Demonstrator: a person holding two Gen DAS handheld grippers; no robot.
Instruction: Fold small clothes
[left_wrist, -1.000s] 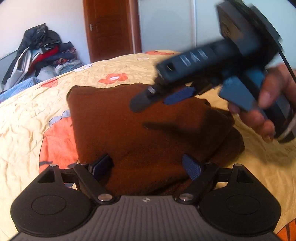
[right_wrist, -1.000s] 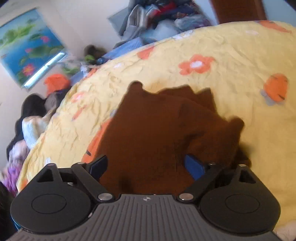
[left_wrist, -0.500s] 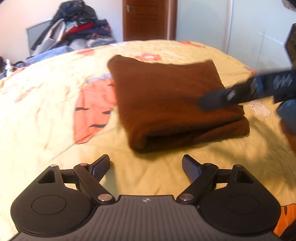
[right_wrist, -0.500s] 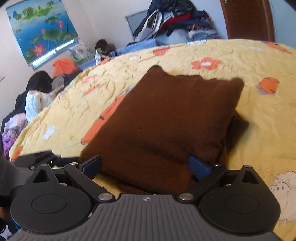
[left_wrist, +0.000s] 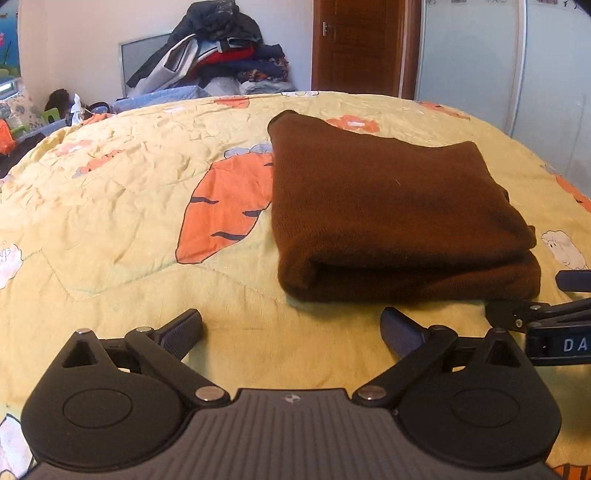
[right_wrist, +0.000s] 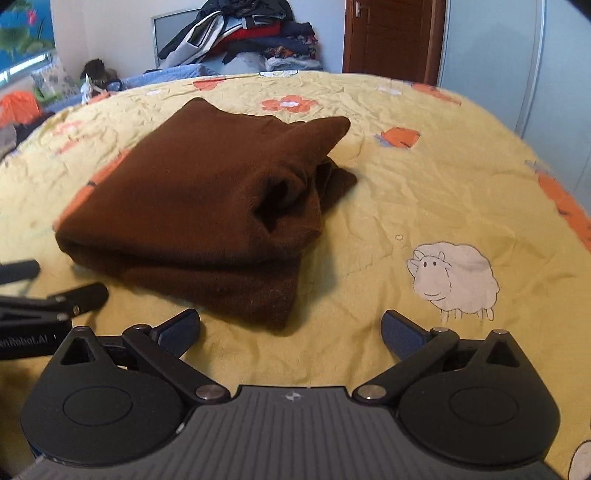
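A brown knit garment (left_wrist: 391, 206) lies folded into a thick rectangle on the yellow quilt (left_wrist: 122, 206). It also shows in the right wrist view (right_wrist: 199, 206), with a loose sleeve end sticking up at its far right corner. My left gripper (left_wrist: 291, 328) is open and empty, a little short of the garment's near edge. My right gripper (right_wrist: 290, 330) is open and empty, just in front of the garment's near right corner. The right gripper's fingers (left_wrist: 517, 315) show at the right edge of the left wrist view.
The quilt has carrot (left_wrist: 225, 214) and sheep (right_wrist: 454, 280) prints. A pile of clothes (left_wrist: 218, 55) lies beyond the bed's far edge. A wooden door (left_wrist: 354, 44) and a pale wardrobe (left_wrist: 498, 62) stand behind. More clutter (right_wrist: 22, 107) sits at the far left.
Both grippers have drawn back from the garment toward the near side of the bed. The garment now lies folded and free of both. The right gripper has dropped low beside the left one.
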